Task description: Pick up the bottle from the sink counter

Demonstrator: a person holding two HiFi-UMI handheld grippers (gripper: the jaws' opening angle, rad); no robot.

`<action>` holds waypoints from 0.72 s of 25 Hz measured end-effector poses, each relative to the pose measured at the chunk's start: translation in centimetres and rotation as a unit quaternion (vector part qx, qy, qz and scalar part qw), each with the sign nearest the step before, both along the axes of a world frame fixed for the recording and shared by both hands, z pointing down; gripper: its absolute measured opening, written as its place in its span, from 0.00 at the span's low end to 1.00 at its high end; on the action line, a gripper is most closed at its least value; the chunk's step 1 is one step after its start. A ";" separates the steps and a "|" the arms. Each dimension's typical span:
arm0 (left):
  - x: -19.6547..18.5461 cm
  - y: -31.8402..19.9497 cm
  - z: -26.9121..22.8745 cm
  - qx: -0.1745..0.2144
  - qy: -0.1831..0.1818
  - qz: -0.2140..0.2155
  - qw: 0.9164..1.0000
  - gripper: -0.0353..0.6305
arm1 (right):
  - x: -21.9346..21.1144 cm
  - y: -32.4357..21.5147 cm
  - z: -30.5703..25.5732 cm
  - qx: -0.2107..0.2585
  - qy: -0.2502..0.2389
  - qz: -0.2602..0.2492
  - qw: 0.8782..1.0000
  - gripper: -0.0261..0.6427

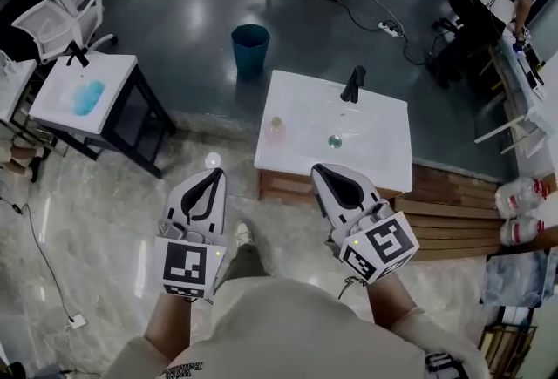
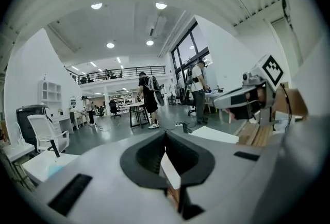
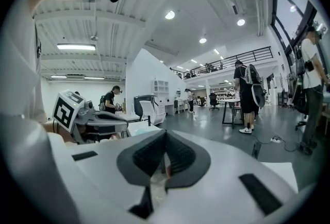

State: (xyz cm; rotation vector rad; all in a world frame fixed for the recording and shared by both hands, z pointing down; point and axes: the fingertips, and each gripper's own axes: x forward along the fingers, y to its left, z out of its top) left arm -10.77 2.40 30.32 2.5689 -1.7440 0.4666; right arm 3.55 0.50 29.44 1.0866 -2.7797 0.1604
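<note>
A clear bottle [image 1: 275,130] with a pinkish tint stands upright near the left front of the white sink counter [image 1: 375,151]. A black faucet [image 1: 352,84] rises at the counter's back, with the drain [image 1: 335,140] in front of it. My left gripper [image 1: 214,173] hovers over the floor, left of the counter's front corner, jaws shut and empty. My right gripper [image 1: 317,168] is just over the counter's front edge, right of the bottle and apart from it, also shut and empty. In the left gripper view my left gripper [image 2: 165,134] shows jaws that meet, as does my right gripper [image 3: 165,133] in its own view.
A teal bin [image 1: 250,47] stands on the floor beyond the counter. A white table [image 1: 83,94] with a blue patch and a white chair [image 1: 57,16] are at the left. Wooden planks [image 1: 445,212] and plastic bottles [image 1: 523,194] lie to the right. People stand far back.
</note>
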 end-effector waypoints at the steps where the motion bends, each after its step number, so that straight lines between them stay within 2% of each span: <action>1: -0.6 -1.1 -0.1 -0.001 0.000 0.003 1.000 0.06 | -0.6 -1.1 0.0 -0.001 0.003 0.003 1.000 0.03; 8: -4.4 -8.0 -0.2 -0.016 0.007 0.030 0.999 0.06 | -4.2 -8.4 -0.9 -0.002 0.005 0.037 0.999 0.03; 13: -5.1 -12.0 0.2 -0.020 0.000 0.070 0.997 0.06 | -5.7 -12.1 -1.1 0.001 0.003 0.069 0.998 0.03; 18: -5.8 -14.7 0.1 -0.018 0.005 0.083 0.996 0.06 | -6.2 -14.4 -0.6 -0.004 0.008 0.084 0.996 0.03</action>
